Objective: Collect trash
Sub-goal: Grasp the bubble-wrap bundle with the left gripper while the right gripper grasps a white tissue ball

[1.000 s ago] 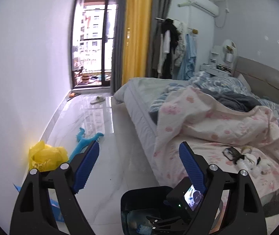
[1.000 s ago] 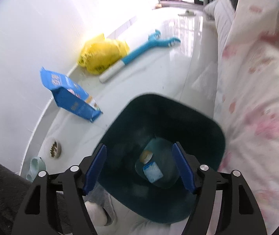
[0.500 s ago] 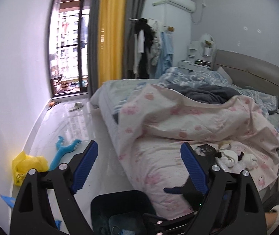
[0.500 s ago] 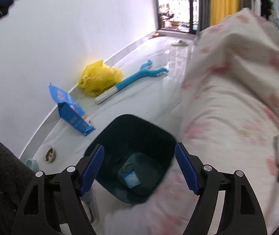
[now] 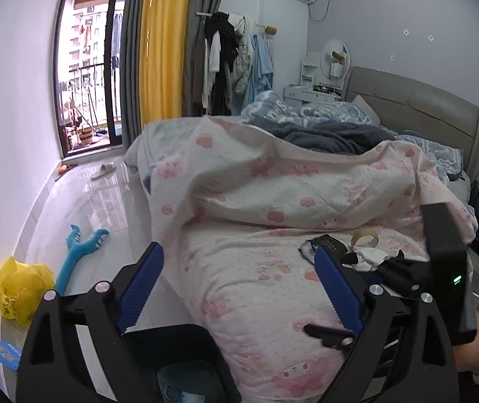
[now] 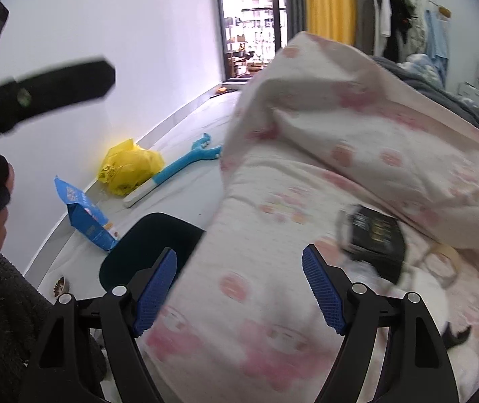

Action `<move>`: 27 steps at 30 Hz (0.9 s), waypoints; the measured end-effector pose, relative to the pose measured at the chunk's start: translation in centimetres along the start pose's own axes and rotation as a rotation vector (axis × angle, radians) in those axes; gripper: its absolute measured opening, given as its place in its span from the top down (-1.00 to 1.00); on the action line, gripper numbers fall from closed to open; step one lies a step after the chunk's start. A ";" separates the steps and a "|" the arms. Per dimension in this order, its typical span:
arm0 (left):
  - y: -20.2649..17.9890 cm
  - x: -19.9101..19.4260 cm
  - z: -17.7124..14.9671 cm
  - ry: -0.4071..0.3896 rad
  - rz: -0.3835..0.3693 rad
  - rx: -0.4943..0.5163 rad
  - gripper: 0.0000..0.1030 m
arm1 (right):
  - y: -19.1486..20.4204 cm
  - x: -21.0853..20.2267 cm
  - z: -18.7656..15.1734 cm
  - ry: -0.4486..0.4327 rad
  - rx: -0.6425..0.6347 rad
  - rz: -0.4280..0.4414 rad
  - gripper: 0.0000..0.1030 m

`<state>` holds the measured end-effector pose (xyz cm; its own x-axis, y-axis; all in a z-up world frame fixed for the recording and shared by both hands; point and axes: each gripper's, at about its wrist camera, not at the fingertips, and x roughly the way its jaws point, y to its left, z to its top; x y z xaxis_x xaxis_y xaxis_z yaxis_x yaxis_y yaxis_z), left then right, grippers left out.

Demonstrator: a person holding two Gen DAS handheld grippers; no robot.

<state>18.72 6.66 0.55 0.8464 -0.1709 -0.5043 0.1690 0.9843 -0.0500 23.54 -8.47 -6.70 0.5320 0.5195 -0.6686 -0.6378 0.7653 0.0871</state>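
A dark bin (image 5: 179, 359) stands on the floor beside the bed and holds a small bottle; it also shows in the right wrist view (image 6: 145, 245). On the pink bedspread lie a black wrapper (image 6: 374, 238), a cardboard tape ring (image 5: 365, 238) and white crumpled paper (image 5: 370, 255). My left gripper (image 5: 239, 288) is open and empty above the bed's edge. My right gripper (image 6: 239, 292) is open and empty over the bedspread, left of the black wrapper.
A yellow plastic bag (image 6: 128, 164), a blue carton (image 6: 86, 218) and a blue long-handled tool (image 6: 179, 171) lie on the floor by the white wall. A small dish (image 6: 59, 285) sits near the wall. The bed (image 5: 290, 201) fills the right side.
Both grippers have swung right, away from the bin and toward the bed. The trash on the bedspread has come closer. Both stay open.
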 end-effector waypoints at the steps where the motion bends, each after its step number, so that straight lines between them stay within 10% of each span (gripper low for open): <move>1: -0.4 0.5 -0.1 0.010 -0.002 0.000 -0.80 | -0.5 -0.4 -0.3 -0.002 0.006 -0.006 -0.52; 27: -10.2 10.3 -2.9 0.277 -0.138 0.017 -0.75 | -12.5 -7.6 -6.0 -0.056 0.171 -0.088 -0.55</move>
<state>24.22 -5.03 -6.61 0.6453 -0.2823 -0.7099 0.2827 0.9515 -0.1214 24.12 -24.22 -7.10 0.6145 0.4645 -0.6377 -0.4863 0.8595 0.1576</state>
